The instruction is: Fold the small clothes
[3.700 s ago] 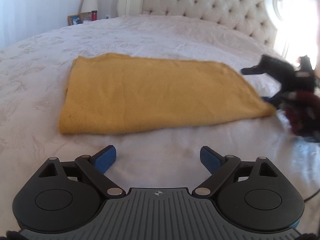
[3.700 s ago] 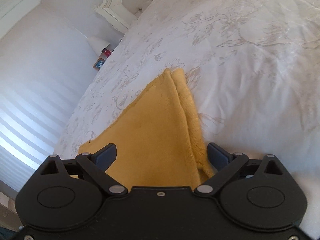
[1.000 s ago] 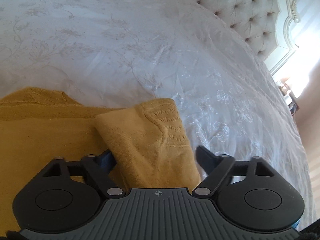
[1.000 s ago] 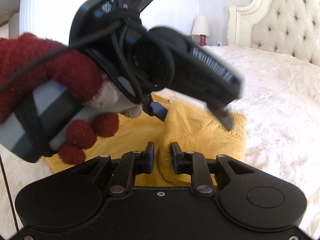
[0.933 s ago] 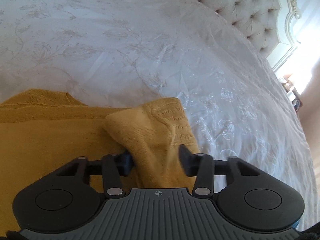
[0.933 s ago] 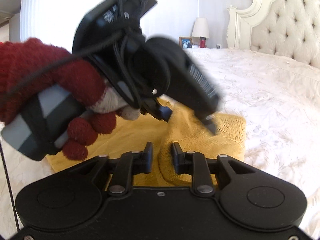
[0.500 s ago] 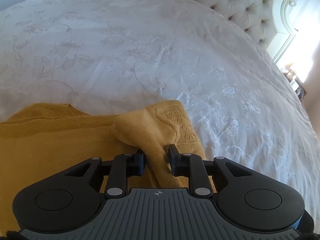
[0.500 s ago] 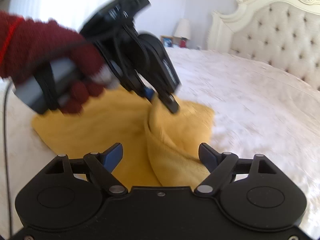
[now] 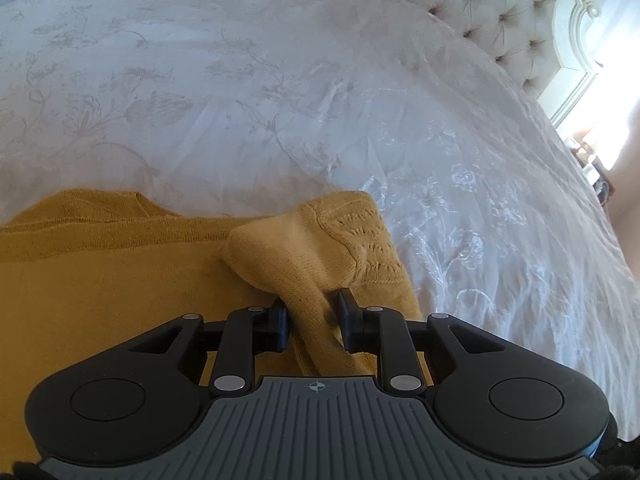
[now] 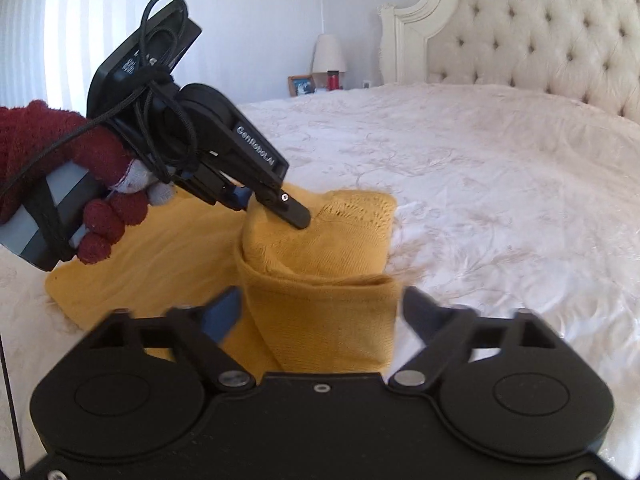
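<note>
A mustard-yellow knit garment (image 9: 100,292) lies on the white bedspread (image 9: 280,100). Its right end is folded over into a raised flap with a lacy pattern (image 9: 360,240). My left gripper (image 9: 312,320) is shut on a fold of this flap. In the right wrist view the same garment (image 10: 320,264) sits between the fingers of my right gripper (image 10: 320,312), which is open and holds nothing. The left gripper (image 10: 276,204), held by a red-gloved hand (image 10: 60,160), pinches the flap just beyond.
A tufted cream headboard (image 10: 540,40) stands at the far end of the bed. A nightstand with a lamp (image 10: 328,56), a photo frame (image 10: 302,85) and a red can is beside it. Bright windows are at the left (image 10: 60,20).
My left gripper closed on the folded flap. My right gripper let go of the garment, opened wide and drew back a little.
</note>
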A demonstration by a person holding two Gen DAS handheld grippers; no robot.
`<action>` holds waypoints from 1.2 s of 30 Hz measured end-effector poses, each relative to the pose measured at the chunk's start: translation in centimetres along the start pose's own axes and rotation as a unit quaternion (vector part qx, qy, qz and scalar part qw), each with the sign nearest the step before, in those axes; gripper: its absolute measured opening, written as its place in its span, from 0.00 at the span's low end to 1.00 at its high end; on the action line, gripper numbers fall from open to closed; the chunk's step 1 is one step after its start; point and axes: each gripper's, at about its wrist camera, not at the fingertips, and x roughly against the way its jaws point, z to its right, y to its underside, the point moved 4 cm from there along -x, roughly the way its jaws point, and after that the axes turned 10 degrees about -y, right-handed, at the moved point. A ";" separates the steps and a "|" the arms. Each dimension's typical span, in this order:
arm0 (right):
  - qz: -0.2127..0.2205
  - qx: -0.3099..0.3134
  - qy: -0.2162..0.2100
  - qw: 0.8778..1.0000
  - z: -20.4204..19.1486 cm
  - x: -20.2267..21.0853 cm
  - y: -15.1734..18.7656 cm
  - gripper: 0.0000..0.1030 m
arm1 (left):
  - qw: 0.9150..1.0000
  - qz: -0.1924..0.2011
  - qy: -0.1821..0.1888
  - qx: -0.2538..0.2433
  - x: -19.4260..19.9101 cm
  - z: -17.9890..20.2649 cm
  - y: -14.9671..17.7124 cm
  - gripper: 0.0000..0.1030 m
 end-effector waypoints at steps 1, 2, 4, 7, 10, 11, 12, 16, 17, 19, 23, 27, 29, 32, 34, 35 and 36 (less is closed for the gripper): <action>-0.010 0.008 0.002 1.000 -0.4 -0.1 0.3 0.45 | 1.000 0.000 0.001 0.005 -0.2 -0.1 0.1 0.22; -0.017 0.017 0.002 1.000 -0.6 -0.5 0.5 0.21 | 1.000 -0.001 0.004 0.011 -0.4 -0.2 0.1 0.22; -0.024 0.038 -0.001 0.999 -1.8 -0.5 0.7 0.19 | 0.999 0.008 0.020 0.024 -0.6 -0.3 0.2 0.19; -0.018 0.059 0.006 0.998 -3.5 0.2 0.1 0.16 | 0.999 0.023 0.018 0.016 0.3 -0.1 -0.2 0.09; 0.005 0.067 0.008 0.998 -5.4 1.2 -1.4 0.15 | 0.998 0.046 0.023 -0.028 3.2 0.2 -1.6 0.09; 0.012 0.067 0.005 0.998 -6.2 1.3 -2.0 0.15 | 0.998 0.051 0.025 -0.035 4.2 0.0 -2.1 0.09; 0.017 0.067 0.001 0.998 -7.2 1.2 -2.5 0.15 | 0.997 0.056 0.028 -0.042 5.2 -0.4 -2.7 0.09; 0.025 0.078 -0.034 0.996 -12.0 -1.5 -4.1 0.11 | 0.995 0.074 0.004 -0.063 8.2 -3.7 -4.2 0.09; 0.020 0.082 -0.044 0.995 -13.2 -2.5 -4.2 0.11 | 0.995 0.075 -0.008 -0.068 8.4 -4.8 -4.2 0.09; 0.007 0.095 -0.064 0.993 -15.8 -4.7 -4.1 0.11 | 0.995 0.069 -0.033 -0.070 8.3 -7.4 -3.7 0.09; -0.034 0.119 -0.091 0.988 -19.8 -8.6 -2.9 0.11 | 0.996 0.045 -0.063 -0.035 7.1 -12.9 -2.0 0.10; -0.065 0.134 -0.095 0.984 -21.9 -11.0 -1.7 0.11 | 0.997 0.026 -0.069 -0.013 5.4 -16.1 -0.3 0.11; -0.078 0.144 -0.093 0.982 -22.4 -11.6 -1.3 0.18 | 0.997 0.032 -0.074 -0.005 5.0 -16.9 0.0 0.22; -0.072 0.158 -0.106 0.979 -23.3 -10.8 -1.1 0.25 | 0.994 0.046 -0.102 -0.003 5.1 -17.6 -0.1 0.49; -0.071 0.164 -0.133 0.975 -23.8 -9.9 -0.9 0.33 | 0.990 0.060 -0.130 0.001 5.6 -18.3 -0.2 0.62; -0.067 0.169 -0.149 0.972 -24.1 -9.2 -0.8 0.44 | 0.988 0.067 -0.141 0.003 6.1 -18.4 -0.4 0.62; -0.062 0.175 -0.157 0.970 -24.3 -8.4 -0.6 0.48 | 0.986 0.075 -0.150 0.006 6.7 -18.7 -0.4 0.62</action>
